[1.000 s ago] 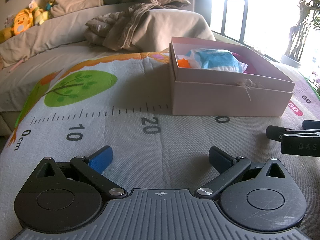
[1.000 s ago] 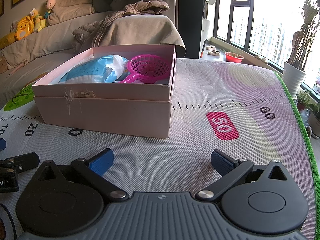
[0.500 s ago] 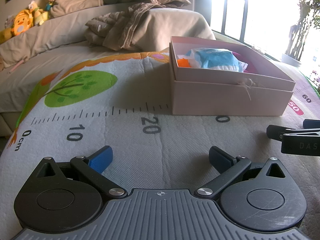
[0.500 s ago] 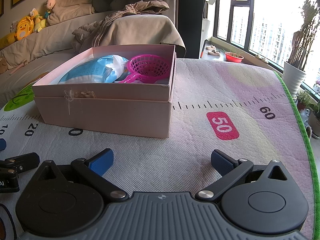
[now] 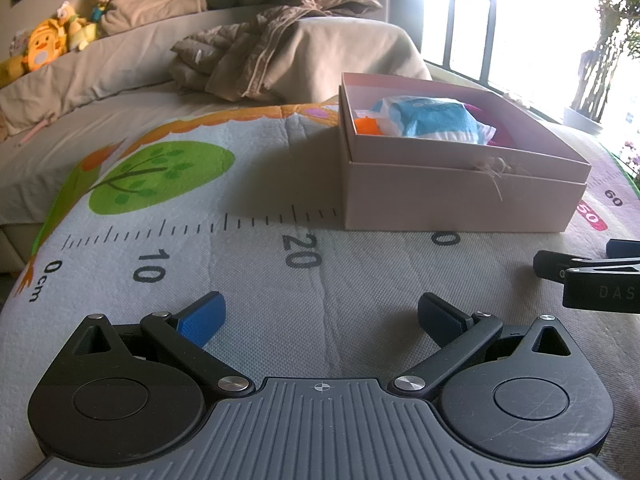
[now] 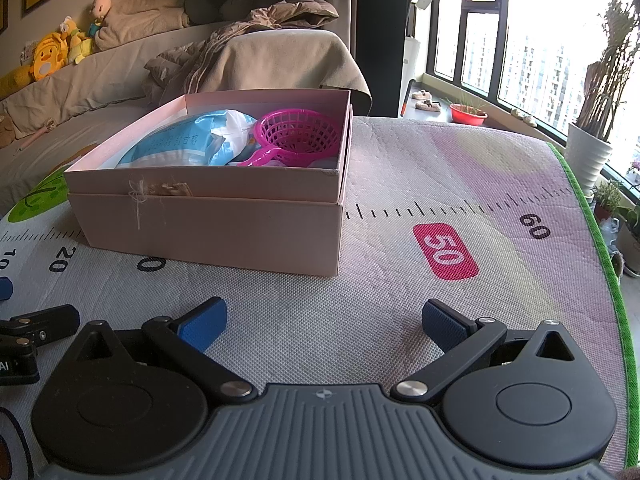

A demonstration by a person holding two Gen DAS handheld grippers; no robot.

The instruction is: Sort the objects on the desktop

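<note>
The play mat [image 6: 400, 184] is woven cloth, rough and matt. The pink box [image 6: 224, 232] looks like smooth matt card. Inside it, the pink basket [image 6: 300, 136] is glossy plastic and the blue-and-white packet [image 6: 180, 144] crinkled plastic film. The left hand-held gripper [image 5: 320, 314] is matt black plastic with shiny metal pivots.

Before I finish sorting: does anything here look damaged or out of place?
Only one small thing: the pink box has a frayed string and a torn paper scrap on its front rim. The blue bag and pink basket lie inside it.
</note>
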